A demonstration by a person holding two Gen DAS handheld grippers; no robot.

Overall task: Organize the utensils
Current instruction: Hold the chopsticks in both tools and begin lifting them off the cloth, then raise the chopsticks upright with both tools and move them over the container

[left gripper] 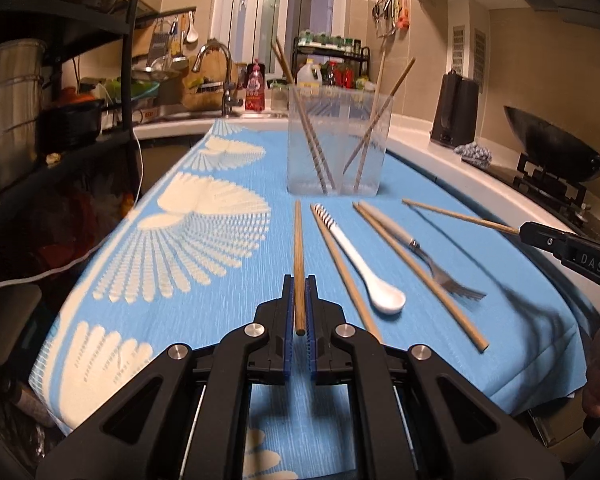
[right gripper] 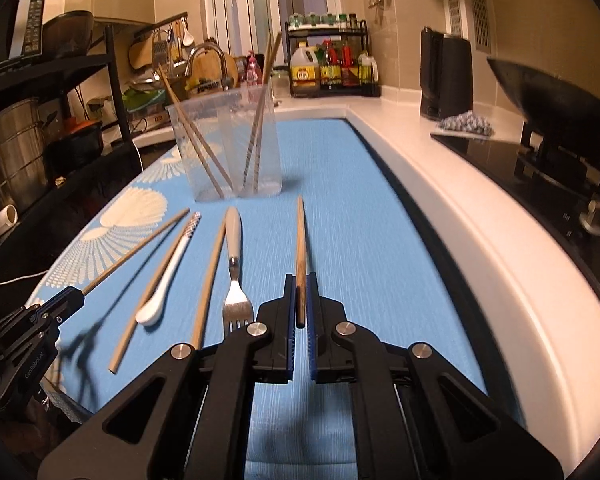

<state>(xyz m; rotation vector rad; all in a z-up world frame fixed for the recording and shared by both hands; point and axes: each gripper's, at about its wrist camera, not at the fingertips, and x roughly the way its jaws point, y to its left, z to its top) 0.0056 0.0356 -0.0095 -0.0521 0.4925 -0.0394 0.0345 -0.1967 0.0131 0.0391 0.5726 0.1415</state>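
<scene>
Here each hand has a chopstick pinched and lifted off the cloth. The left gripper (left gripper: 300, 304) is clamped on a wooden chopstick (left gripper: 298, 252) near its butt end, the long axis running straight ahead toward twelve o'clock, tip forward. The right gripper (right gripper: 300, 304) is likewise clenched on a darker chopstick (right gripper: 300, 236), also pointing to twelve o'clock along the fingers.

The move ahead, I judge, turns on the clear plastic holder (left gripper: 336, 140). From the left gripper it stands at about one o'clock, beyond the chopstick's tip; from the right gripper it stands at about eleven o'clock. It lies between the two hands, and neither looks clearly nearer. Each stick now lies nearly level, so it will likely need tipping upright to enter the open top.

The holder has two compartments: two chopsticks lean in the left one and two or three in the right one.

Lying on the blue patterned cloth (left gripper: 220, 320) near the holder are two loose chopsticks, a white ceramic spoon (left gripper: 364, 268) and a fork (left gripper: 440, 268), side by side between the grippers.
</scene>
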